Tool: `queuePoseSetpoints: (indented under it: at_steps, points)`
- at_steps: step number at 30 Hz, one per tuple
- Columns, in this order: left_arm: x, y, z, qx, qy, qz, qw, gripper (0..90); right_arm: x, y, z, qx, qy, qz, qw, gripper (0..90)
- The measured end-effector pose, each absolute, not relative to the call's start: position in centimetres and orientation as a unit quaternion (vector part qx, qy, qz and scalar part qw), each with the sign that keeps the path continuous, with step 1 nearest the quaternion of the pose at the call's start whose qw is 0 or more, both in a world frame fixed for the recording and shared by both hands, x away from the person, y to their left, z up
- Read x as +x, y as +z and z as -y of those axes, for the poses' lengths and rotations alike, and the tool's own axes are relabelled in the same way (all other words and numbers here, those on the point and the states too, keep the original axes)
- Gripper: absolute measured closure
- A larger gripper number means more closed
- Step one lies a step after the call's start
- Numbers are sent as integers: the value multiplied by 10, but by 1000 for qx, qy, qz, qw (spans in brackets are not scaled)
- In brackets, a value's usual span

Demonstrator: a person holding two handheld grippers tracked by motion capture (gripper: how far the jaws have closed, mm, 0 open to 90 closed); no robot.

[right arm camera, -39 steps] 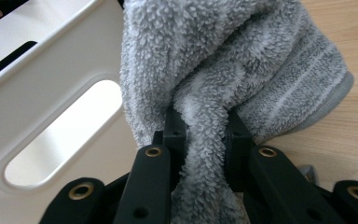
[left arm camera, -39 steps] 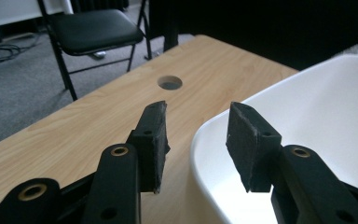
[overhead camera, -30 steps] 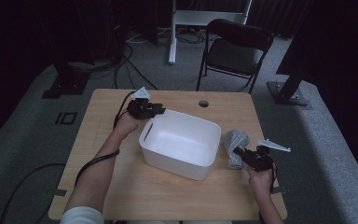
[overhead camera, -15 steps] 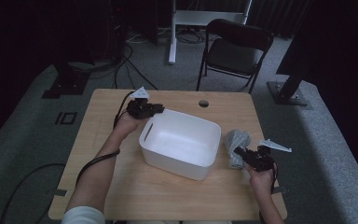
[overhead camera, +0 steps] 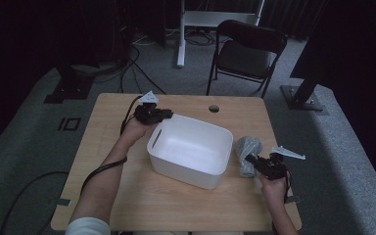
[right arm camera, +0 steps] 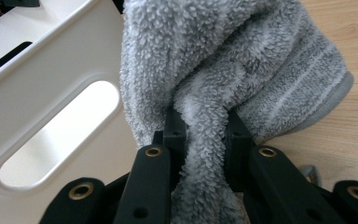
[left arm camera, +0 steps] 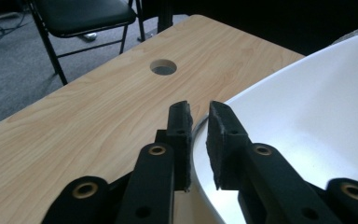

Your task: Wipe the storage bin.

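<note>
The grey fleece cloth (right arm camera: 223, 60) is the thing I have hold of: a thick fold of it is pinched between the jaws of my right claw (right arm camera: 200, 140), which are closed down on the pile so that the fabric bulges out above and below them. In the high view the cloth (overhead camera: 247, 149) lies bunched on the bench (overhead camera: 107, 147) just beside the right-hand wall of the white tub (overhead camera: 191, 152), near the bench's right edge, with my right claw (overhead camera: 259, 164) at its near end and my hand behind it. Through the right gripper view the tub's side (right arm camera: 42, 93) rises at the left, its slotted handle opening close to the cloth; the two look to be touching, though the fleece hides the contact line and I can't be sure.

My left claw (left arm camera: 198, 135) is at the tub's far left corner. Its jaws stand narrowly parted, one outside the rim and one inside, with the thin white rim (left arm camera: 193, 140) running between them; the pads seem not quite pressed on it. In the high view that claw (overhead camera: 152, 115) sits at the tub's back-left corner, my forearm stretched along the bench toward it.

Further off, a round cable hole (overhead camera: 214, 108) pierces the bench's far edge, and a black folding chair (overhead camera: 247, 54) stands on the grey carpet beyond.
</note>
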State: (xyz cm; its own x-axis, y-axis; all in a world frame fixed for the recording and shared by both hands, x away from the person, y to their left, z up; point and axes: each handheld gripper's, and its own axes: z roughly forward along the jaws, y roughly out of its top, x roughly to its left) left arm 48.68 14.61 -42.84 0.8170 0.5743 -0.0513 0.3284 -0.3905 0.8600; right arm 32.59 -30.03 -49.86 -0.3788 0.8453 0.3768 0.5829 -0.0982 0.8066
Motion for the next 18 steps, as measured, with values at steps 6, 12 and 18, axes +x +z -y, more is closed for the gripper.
queuePoseSetpoints:
  at_steps: [6,12,18]
  points:
    - [479,-428,-149,824,140,-276,475,826,326,-499,299,542,505,-659,129,764]
    - [466,-430,-157,817,151,-287,477,850,326,-498,299,543,506,-657,130,764]
    - [452,-430,-171,811,161,-299,477,860,326,-497,299,543,507,-657,131,764]
